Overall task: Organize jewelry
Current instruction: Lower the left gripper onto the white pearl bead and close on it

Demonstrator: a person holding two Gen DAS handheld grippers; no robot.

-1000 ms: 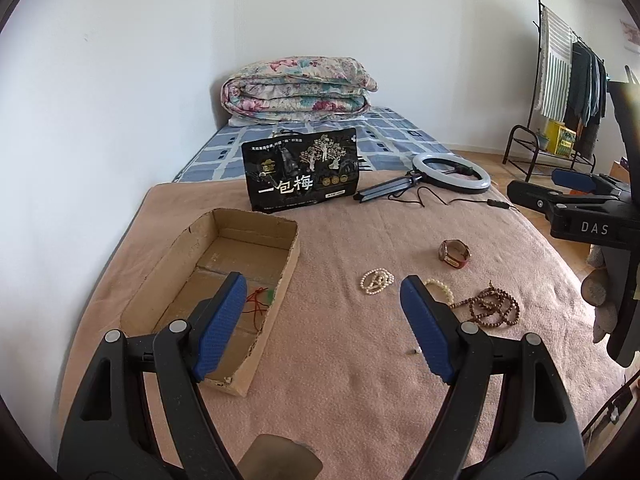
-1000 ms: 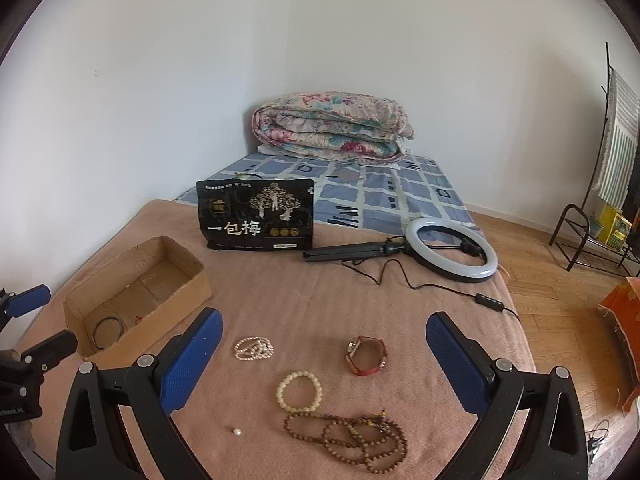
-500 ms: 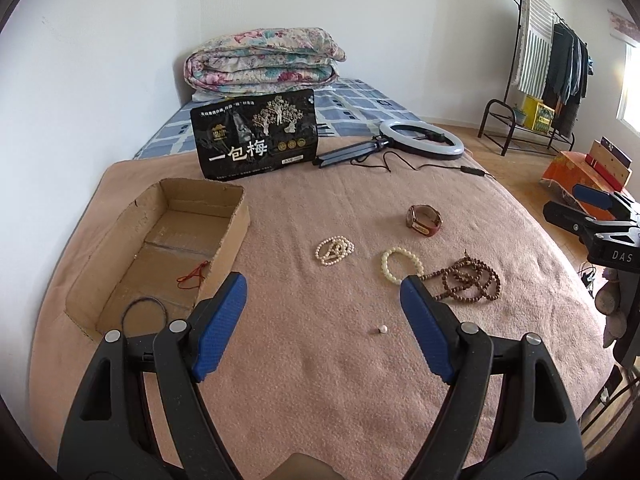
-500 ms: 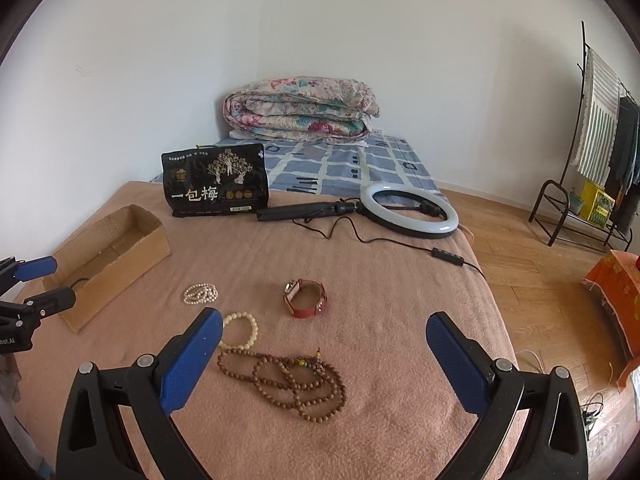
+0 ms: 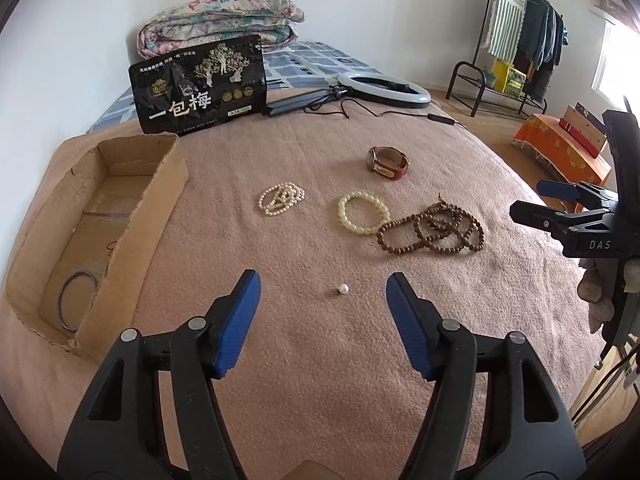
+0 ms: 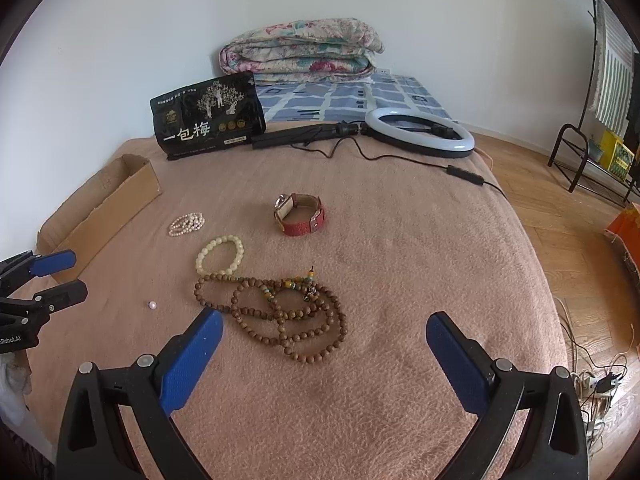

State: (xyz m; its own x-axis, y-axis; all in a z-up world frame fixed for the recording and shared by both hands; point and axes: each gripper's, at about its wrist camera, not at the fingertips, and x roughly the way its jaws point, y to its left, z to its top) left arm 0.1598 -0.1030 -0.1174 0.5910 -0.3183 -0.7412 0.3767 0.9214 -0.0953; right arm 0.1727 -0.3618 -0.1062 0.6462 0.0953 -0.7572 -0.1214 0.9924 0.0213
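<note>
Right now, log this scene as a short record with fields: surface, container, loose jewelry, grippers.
surface: pink blanket
container: cardboard box, open, a dark ring inside
loose jewelry: single pearl; pearl strand; pale bead bracelet touching the brown bead necklace; red-strap watch
left gripper: jaws closing, nothing pinched, single pearl ahead between the fingers
right gripper: open, empty, over the brown bead necklace

Bright, soft daylight, probably from a window at the right (shadows faint), sharp centres, fisheye-bent dark edges.
</note>
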